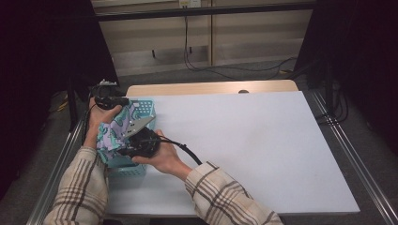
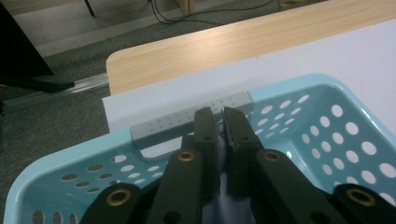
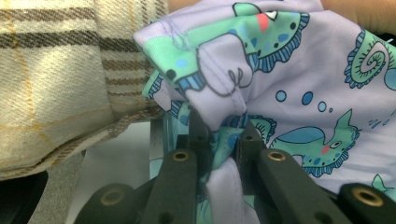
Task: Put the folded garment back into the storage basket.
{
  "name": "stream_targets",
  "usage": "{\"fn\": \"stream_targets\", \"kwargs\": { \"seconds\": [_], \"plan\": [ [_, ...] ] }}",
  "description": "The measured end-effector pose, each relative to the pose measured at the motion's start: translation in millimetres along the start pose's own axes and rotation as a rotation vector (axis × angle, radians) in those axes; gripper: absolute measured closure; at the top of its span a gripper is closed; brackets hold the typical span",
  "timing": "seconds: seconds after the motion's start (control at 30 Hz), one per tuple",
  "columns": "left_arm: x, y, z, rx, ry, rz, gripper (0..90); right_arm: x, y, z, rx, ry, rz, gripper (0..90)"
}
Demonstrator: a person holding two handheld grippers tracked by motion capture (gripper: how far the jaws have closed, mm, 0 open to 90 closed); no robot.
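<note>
Right hand-held gripper (image 3: 218,128) clenched on a fold of the lilac cloth (image 3: 289,79), seen along its own jaws with the fabric bunched up between the two black tips; printed with green and blue sea creatures and small bubbles; pressed on the left of that view against a plaid sleeve (image 3: 56,79). From above, same right hand-held gripper (image 1: 126,145) lying over the near part of the light-blue basket (image 1: 149,107), grey three-cornered plate on top, black cable trailing back across the wrist. Left hand-held gripper (image 2: 220,122) clamped as well, jaw tips nearly together with a thin strip of pale fabric caught low between them; pointing at the basket's grey handle bar (image 2: 187,123), just short of it, inside the perforated blue wall. In the high view, left hand-held gripper (image 1: 123,101) at the far left corner of the basket; cloth (image 1: 114,129) heaped between both hands, over and partly inside the basket. Basket set at the left edge of the white bench (image 1: 244,140); wooden strip along the far side; grey floor and loose cables beyond.
</note>
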State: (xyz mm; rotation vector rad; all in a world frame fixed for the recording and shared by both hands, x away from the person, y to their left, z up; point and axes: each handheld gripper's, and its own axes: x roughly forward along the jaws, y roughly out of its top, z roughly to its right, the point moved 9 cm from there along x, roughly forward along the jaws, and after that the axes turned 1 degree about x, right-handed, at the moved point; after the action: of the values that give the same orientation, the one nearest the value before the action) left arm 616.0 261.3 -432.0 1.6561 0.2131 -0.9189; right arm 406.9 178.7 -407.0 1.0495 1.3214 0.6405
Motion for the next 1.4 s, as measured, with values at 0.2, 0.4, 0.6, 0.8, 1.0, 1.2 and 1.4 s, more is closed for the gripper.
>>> {"fn": "stream_targets", "kwargs": {
  "seconds": [0.2,0.4,0.6,0.8,1.0,1.2,1.4],
  "plan": [
    [-2.2,-4.3,-6.5,-0.005,0.009,-0.016,84.8,3.9,-1.3,0.6,0.002,0.004,-0.004,81.8],
    [-2.7,-8.8,-11.3,-0.013,0.017,-0.028,84.7,7.6,-3.2,0.5,0.001,0.007,-0.011,81.8],
    [-4.1,-13.3,-16.9,-0.012,0.026,-0.039,84.6,12.4,-6.2,-0.9,-0.001,0.015,-0.023,81.7],
    [-3.6,-18.2,-21.5,0.005,0.05,-0.056,84.5,17.1,-10.9,-3.2,-0.003,0.02,-0.036,81.5],
    [-3.7,-23.4,-25.4,0.009,0.043,-0.074,84.3,20.6,-13.6,-3.2,-0.01,0.02,-0.049,81.3],
    [-2.6,-25.9,-29.1,0.013,0.055,-0.069,84.0,25.0,-15.3,-2.5,-0.019,0.013,-0.062,81.1],
    [0.0,-23.0,-33.3,0.017,0.059,-0.059,83.8,32.0,-15.9,3.0,-0.022,-0.004,-0.089,81.2]
  ]
}}
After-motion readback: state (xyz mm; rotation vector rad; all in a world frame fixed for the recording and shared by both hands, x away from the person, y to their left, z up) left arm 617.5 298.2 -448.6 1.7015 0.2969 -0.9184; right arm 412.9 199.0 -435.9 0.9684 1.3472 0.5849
